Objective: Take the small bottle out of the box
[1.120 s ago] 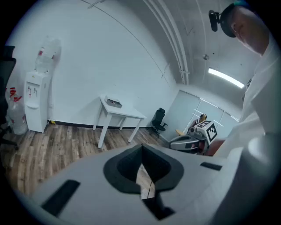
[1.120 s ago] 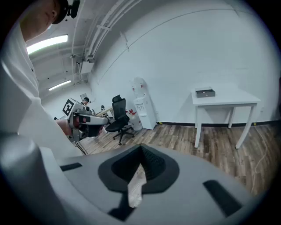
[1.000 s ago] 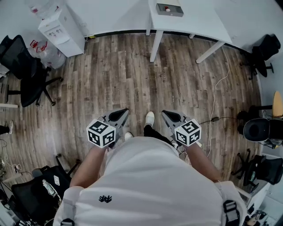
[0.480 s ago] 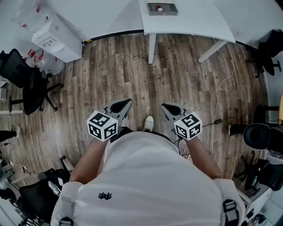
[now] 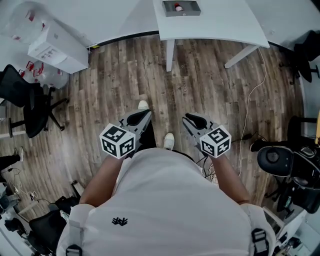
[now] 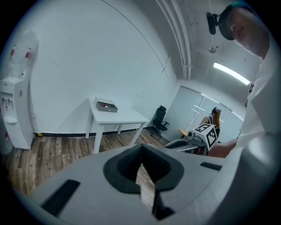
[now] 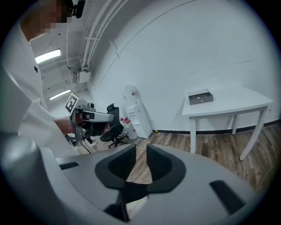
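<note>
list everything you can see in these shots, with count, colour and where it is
table: 1, white, far end of the room by the wall
box: 1, grey, on the table
small bottle: 1, red and white, inside the box
water dispenser: 1, white, far left by the wall
office chairs: several, black, along the left and right edges
floor: brown wood planks
shoes: 2, white, on the floor between the claws
shirt: 1, white, on the person
left claw: 1, grey, jaws together, empty
right claw: 1, grey, jaws opening, nothing between them
</note>
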Demonstrator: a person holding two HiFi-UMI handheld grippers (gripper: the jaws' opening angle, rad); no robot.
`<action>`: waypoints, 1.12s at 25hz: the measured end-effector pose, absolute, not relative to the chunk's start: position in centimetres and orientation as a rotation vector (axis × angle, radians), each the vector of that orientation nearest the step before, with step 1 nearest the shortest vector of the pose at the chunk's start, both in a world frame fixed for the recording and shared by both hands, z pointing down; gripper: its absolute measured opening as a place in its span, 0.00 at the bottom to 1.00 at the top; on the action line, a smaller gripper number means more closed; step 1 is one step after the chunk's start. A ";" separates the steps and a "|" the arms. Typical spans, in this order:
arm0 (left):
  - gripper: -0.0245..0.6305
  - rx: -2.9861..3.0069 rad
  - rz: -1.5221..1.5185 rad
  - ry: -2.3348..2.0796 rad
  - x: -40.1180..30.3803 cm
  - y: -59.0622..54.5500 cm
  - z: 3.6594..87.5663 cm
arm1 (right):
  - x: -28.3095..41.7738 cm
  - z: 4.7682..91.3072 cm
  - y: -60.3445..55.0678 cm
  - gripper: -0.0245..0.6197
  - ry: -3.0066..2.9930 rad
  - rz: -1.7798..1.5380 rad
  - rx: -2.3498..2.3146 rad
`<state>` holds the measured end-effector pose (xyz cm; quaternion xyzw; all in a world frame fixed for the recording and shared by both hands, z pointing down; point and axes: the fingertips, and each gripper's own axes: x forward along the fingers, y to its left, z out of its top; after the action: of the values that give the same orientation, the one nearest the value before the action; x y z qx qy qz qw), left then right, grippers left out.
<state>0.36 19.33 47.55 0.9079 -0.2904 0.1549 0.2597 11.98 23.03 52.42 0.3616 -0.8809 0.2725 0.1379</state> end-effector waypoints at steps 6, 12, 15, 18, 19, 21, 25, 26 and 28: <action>0.05 2.496 0.386 -0.667 0.4 10.9 48.7 | 12.7 53.0 16.4 0.14 -2.431 0.798 1.189; 0.05 2.589 0.366 -0.573 -0.2 1.3 46.4 | 11.9 52.4 8.1 0.12 -2.352 0.816 1.275; 0.05 2.600 0.367 -0.493 -1.1 -1.1 45.7 | 11.5 51.6 3.8 0.11 -2.326 0.790 1.303; 0.10 2.577 0.381 -0.441 -2.5 -2.5 46.2 | 11.3 51.8 -0.1 0.10 -2.285 0.766 1.326; 0.10 2.574 0.386 -0.450 -3.0 -3.0 46.5 | 11.2 51.9 -1.4 0.10 -2.274 0.767 1.326; 0.10 2.565 0.378 -0.486 -3.9 -4.1 46.8 | 11.6 51.8 -4.0 0.10 -2.266 0.767 1.331; 0.10 2.524 0.343 -0.561 -5.0 -6.7 47.2 | 13.8 51.8 -9.8 0.09 -2.194 0.745 1.375; 0.10 2.517 0.341 -0.572 -5.1 -7.3 47.3 | 14.5 52.0 -11.3 0.09 -2.173 0.745 1.376; 0.10 2.514 0.349 -0.592 -5.0 -8.9 47.2 | 15.8 52.4 -14.7 0.10 -2.155 0.757 1.366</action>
<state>-4.97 -8.86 47.20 0.9303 -0.2192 0.1290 0.2643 15.79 -14.68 52.36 0.4985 -0.7865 0.2762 0.2381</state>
